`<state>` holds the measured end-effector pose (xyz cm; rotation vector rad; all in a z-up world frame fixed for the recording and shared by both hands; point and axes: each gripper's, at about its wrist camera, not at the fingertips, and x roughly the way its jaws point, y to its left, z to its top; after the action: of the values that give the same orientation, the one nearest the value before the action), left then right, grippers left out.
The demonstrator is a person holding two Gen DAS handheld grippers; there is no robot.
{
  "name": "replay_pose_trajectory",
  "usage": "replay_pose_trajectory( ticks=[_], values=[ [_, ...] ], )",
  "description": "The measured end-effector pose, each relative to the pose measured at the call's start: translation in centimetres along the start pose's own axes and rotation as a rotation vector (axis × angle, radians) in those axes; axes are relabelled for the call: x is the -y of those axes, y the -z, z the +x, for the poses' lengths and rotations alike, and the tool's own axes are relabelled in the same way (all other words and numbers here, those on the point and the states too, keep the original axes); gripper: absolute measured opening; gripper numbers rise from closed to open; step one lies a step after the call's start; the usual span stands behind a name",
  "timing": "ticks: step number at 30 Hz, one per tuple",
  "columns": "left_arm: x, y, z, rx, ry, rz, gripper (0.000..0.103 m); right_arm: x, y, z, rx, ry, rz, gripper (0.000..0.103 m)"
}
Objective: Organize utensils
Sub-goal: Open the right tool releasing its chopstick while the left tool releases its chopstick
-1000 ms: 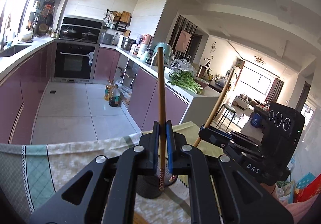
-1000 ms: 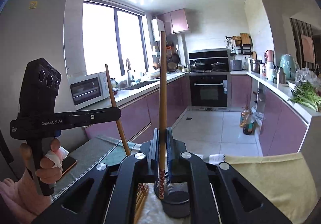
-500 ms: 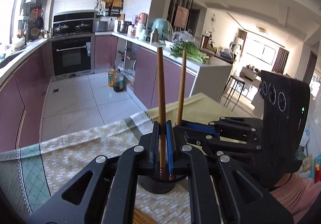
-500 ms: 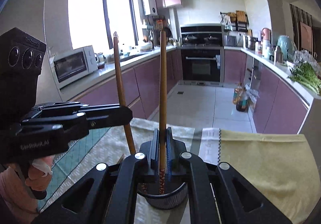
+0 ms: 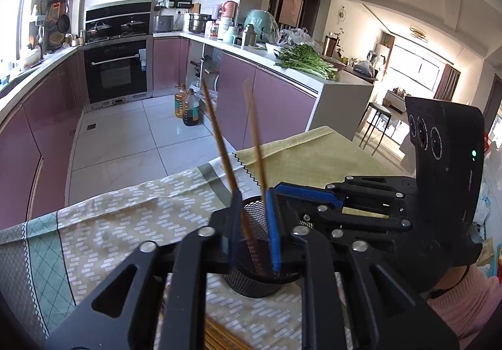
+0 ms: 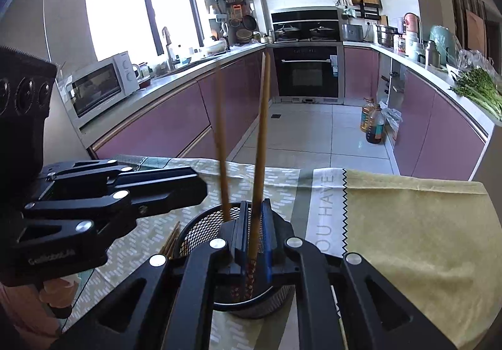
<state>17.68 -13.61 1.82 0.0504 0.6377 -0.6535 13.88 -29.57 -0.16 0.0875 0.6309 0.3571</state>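
A black mesh holder (image 5: 255, 282) stands on the tablecloth, right under both grippers; it also shows in the right wrist view (image 6: 200, 224). Two brown chopsticks (image 5: 219, 142) stand in it, leaning. My left gripper (image 5: 252, 230) is open, its jaws spread wide around the loose chopsticks. My right gripper (image 6: 253, 240) has its jaws slightly apart around one chopstick (image 6: 261, 142), whose patterned tip is down in the holder. The second chopstick (image 6: 220, 142) leans free in the holder. The left gripper (image 6: 175, 190) also shows from the right wrist view.
More chopsticks (image 6: 171, 240) lie on the patterned tablecloth (image 5: 125, 208) beside the holder. A yellow-green cloth (image 6: 408, 224) covers the right part of the table. Kitchen counters and floor lie beyond the table edge.
Both grippers lowered their chopsticks into the mesh holder. The left jaws opened and its chopstick now leans free. The right jaws loosened around theirs.
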Motion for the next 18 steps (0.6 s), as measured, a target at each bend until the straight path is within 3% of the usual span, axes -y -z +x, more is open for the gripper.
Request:
replay_pose_trajectory(
  ticks=[6, 10, 13, 18],
  values=[
    [-0.5, 1.5, -4.2, 0.091, -0.065, -0.004, 0.029, -0.7, 0.8, -2.7, 0.071, -0.011, -0.005, 0.01],
    [-1.6, 3.2, -7.9, 0.142, -0.083, -0.021, 0.039, -2.4, 1.9, -5.4, 0.117, -0.077, -0.049, 0.021],
    [-2.8, 5.2, -9.0, 0.108, -0.101, -0.043, 0.041, -4.2, 3.5, -6.4, 0.109, -0.13, -0.099, 0.028],
    [-4.5, 9.8, -8.0, -0.021, -0.16, -0.069, 0.041, -5.6, 6.0, -4.7, 0.013, -0.18, -0.103, 0.028]
  ],
)
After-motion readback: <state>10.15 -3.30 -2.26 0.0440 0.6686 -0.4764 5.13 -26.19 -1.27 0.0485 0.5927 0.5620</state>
